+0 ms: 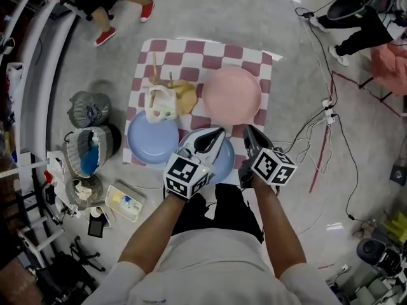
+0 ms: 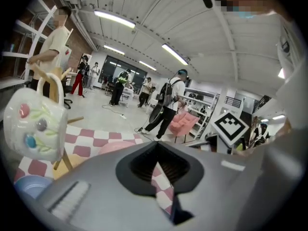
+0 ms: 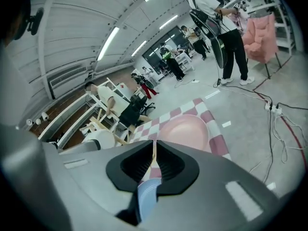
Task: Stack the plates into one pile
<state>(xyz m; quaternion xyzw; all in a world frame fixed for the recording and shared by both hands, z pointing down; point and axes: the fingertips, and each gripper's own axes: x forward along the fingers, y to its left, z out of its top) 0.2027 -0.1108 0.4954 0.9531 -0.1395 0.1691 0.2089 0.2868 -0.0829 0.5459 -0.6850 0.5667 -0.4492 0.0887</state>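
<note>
Head view gives me three plates on the checkered cloth [image 1: 191, 59] on the floor: a pink plate [image 1: 232, 94] at the far right, a blue plate [image 1: 152, 138] at the near left, and a second blue plate [image 1: 224, 164] at the near edge, beneath both claws. My left claw [image 1: 216, 135] is fully closed and empty. The right claw [image 1: 249, 130] has its jaws together, gripping nothing.

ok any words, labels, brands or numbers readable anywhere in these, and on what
No readable words, numbers or brands in any view.
Left gripper: black-and-white square marker on its cube, pattern only.
Right gripper: same kind of marker, pattern only.
Flat pale box, head view lower left: print too small to read.
</note>
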